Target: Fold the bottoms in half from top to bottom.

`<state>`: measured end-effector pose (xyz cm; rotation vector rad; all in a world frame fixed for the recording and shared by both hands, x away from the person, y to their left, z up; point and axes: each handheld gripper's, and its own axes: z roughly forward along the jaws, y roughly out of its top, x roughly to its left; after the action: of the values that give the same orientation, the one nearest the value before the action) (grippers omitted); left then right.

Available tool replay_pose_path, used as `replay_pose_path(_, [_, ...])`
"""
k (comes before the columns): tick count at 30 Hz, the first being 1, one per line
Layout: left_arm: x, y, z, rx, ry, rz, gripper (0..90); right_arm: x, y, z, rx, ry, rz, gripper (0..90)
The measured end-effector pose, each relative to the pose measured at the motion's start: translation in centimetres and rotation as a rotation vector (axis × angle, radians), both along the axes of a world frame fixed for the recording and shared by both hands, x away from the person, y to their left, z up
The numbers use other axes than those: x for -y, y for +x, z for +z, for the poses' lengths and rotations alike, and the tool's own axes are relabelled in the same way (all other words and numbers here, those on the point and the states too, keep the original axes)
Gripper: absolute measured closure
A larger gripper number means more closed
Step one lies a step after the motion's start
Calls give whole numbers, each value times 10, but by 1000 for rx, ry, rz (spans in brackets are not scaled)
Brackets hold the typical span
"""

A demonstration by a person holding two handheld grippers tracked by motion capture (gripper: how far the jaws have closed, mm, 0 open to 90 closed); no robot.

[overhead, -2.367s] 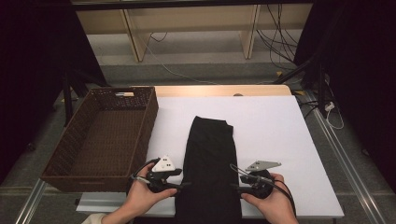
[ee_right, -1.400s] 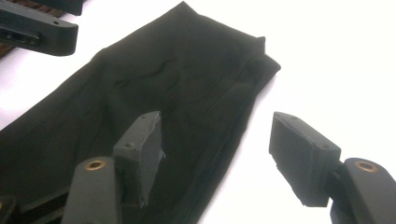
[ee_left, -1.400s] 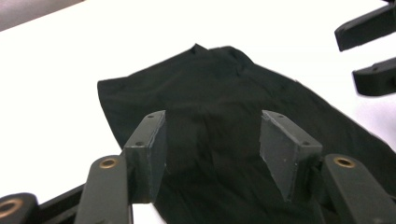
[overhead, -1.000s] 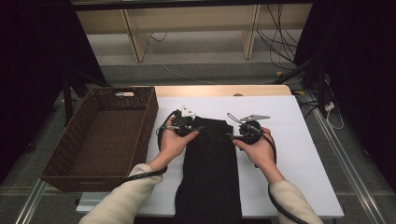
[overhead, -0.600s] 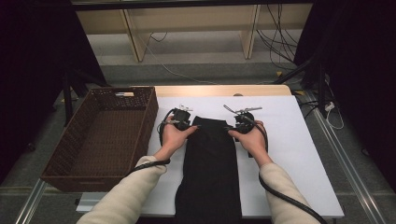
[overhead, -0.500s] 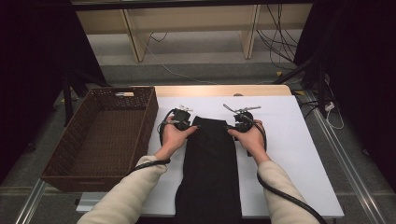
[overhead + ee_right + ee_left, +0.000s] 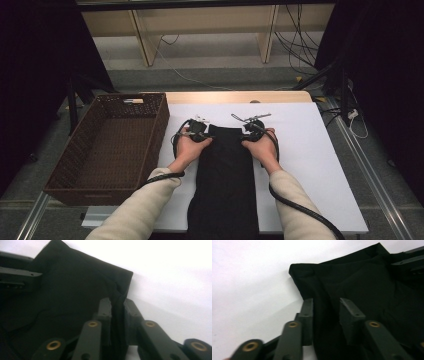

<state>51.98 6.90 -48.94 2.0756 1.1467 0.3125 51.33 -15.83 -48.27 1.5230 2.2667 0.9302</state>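
1. High view: a black folded garment (image 7: 225, 175) lies down the middle of the white worktop (image 7: 320, 165), its far end short of the far edge. The left gripper (image 7: 206, 136) and right gripper (image 7: 246, 137) sit at its two far corners. A brown wicker basket (image 7: 65, 172) stands off the worktop's left edge
2. Left gripper view: jaws, just closing, pinch the garment's side edge
3. Right gripper view: jaws, just closing, clamp a fold of the garment's edge

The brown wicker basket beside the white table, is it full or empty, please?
Empty: the brown wicker basket shows only its bare woven floor.
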Motion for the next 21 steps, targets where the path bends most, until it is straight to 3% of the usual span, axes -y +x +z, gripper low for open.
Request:
replay_pose_path(3, [2, -3, -1, 1, -21, -9, 811, 1, 2, 1, -31, 26, -15, 826])
replay_pose_path(11, [2, -3, 0, 22, -13, -15, 840, 2, 3, 1, -36, 47, -31, 845])
replay_pose_path(15, [0, -2, 3, 46, -27, -7, 843, 1, 3, 3, -17, 55, -48, 850])
replay_pose_path(21, [-1, 0, 16, 91, -54, 7, 844, 1, 5, 11, 47, 65, -63, 853])
